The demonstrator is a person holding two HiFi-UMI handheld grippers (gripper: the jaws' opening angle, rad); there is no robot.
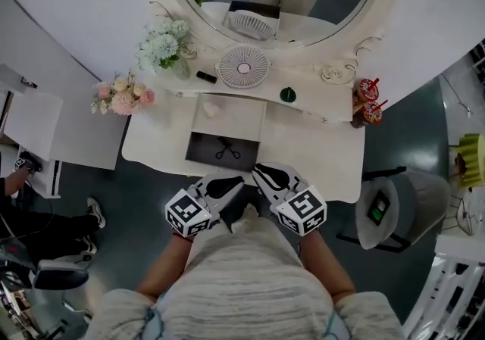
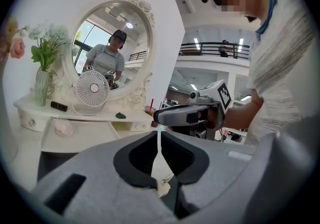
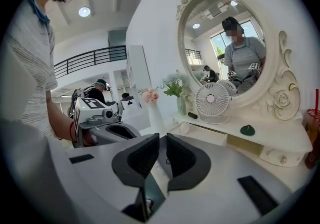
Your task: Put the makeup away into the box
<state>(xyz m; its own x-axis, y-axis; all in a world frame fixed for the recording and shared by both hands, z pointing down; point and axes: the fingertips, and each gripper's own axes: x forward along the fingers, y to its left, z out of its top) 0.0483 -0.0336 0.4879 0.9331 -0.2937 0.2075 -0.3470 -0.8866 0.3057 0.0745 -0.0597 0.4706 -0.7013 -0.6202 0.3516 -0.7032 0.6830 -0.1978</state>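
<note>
Left gripper (image 1: 231,188) reads on my feed as pressed together with nothing between its jaws, held at the near edge of the vanity table (image 1: 318,151). Just beside it, the right gripper (image 1: 264,176) is all but closed and also empty. On the back shelf a black makeup tube (image 1: 206,76) lies just left of the small fan (image 1: 243,67), outside the open box (image 1: 244,115) in front of them.

The head view looks steeply down from above the person onto the counter (image 1: 318,141). Both gripper views sit low and near it, facing forward along their jaws. All three share the mirror (image 2: 107,48) and fan (image 3: 212,99). The left gripper view catches the right gripper (image 2: 165,116).
</note>
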